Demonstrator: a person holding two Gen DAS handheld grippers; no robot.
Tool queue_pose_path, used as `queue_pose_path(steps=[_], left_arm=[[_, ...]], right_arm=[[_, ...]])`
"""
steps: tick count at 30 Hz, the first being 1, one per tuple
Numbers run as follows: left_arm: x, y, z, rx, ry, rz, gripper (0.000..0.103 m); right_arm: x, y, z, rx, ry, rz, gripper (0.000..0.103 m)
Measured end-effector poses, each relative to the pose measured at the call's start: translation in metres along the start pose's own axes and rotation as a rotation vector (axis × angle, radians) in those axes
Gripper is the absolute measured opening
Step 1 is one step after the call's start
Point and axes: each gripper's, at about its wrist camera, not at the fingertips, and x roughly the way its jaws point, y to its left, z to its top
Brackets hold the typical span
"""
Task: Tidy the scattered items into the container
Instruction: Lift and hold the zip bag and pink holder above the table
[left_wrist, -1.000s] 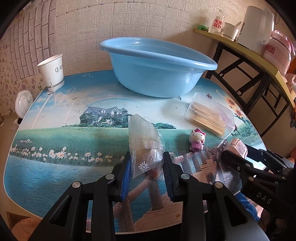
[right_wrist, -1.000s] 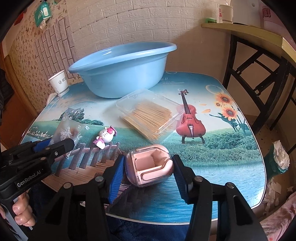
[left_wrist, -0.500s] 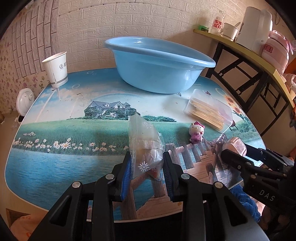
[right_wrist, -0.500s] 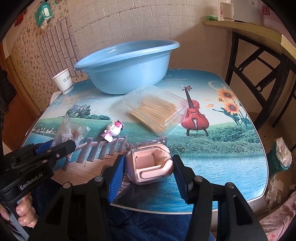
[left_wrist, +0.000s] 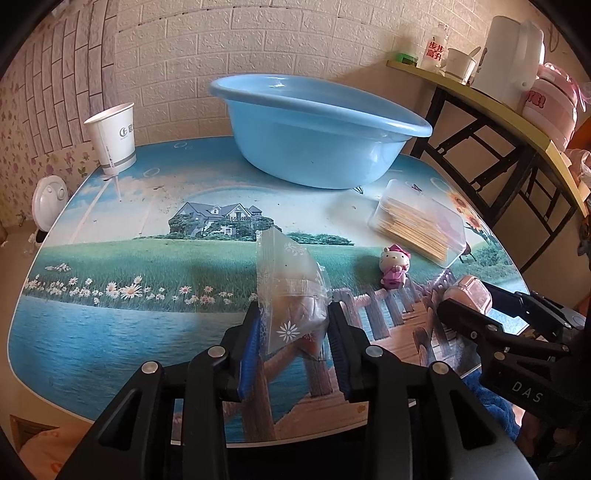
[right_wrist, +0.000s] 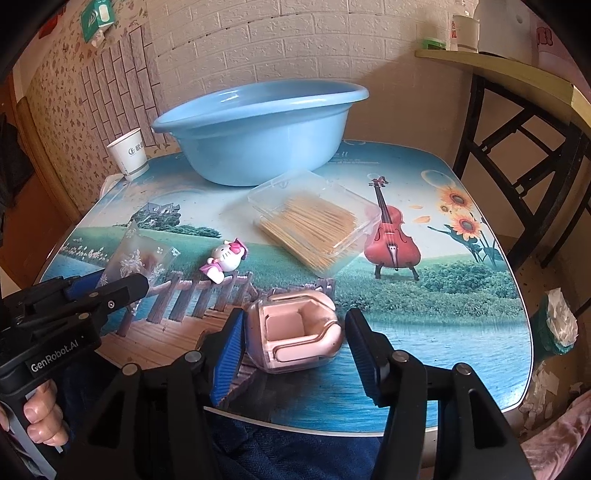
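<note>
My left gripper is shut on a clear snack packet and holds it above the near table edge; the packet also shows in the right wrist view. My right gripper is shut on a pink earbud-style case, also seen in the left wrist view. The light blue basin stands at the back of the table, also in the right wrist view. A small pink kitty figure and a clear box of toothpicks lie on the table.
A white paper cup stands at the back left corner. A yellow shelf on a black frame with a kettle and jars is to the right of the table. A brick wall is behind the basin.
Both grippers have lifted and pulled back a little with their items held; the table and basin look farther and lower in view.
</note>
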Motion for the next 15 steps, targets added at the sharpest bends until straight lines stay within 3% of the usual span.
queue_pose_path(steps=[3, 15], left_arm=[[0.0010, -0.0009, 0.0005, 0.004, -0.004, 0.006, 0.037], [0.0082, -0.0070, 0.0053, 0.034, -0.021, 0.026, 0.046]], right_arm=[[0.0010, -0.0040, -0.0007, 0.013, 0.004, 0.016, 0.079], [0.0037, 0.0026, -0.0032, -0.030, -0.011, 0.005, 0.079]])
